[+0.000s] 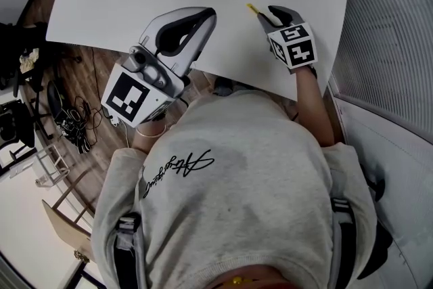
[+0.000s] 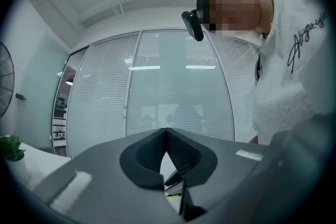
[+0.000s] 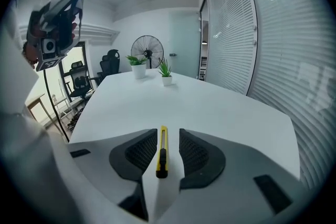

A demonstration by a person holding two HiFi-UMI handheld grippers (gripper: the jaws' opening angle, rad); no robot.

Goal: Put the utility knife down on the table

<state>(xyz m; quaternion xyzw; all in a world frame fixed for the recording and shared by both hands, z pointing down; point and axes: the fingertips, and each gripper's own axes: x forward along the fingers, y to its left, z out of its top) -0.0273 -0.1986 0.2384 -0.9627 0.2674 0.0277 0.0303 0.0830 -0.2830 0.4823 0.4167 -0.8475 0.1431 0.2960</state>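
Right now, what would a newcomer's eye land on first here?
The slim yellow-and-black utility knife lies flat on the white table, between the open jaws of the right gripper, neither pad touching it. The left gripper, jaws together and empty, hangs over the table's near edge. Two small green potted plants stand at the far end.

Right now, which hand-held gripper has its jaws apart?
The right hand-held gripper: its jaws stand clear on either side of the knife lying on the table. On the left hand-held gripper the jaws meet at the tips.
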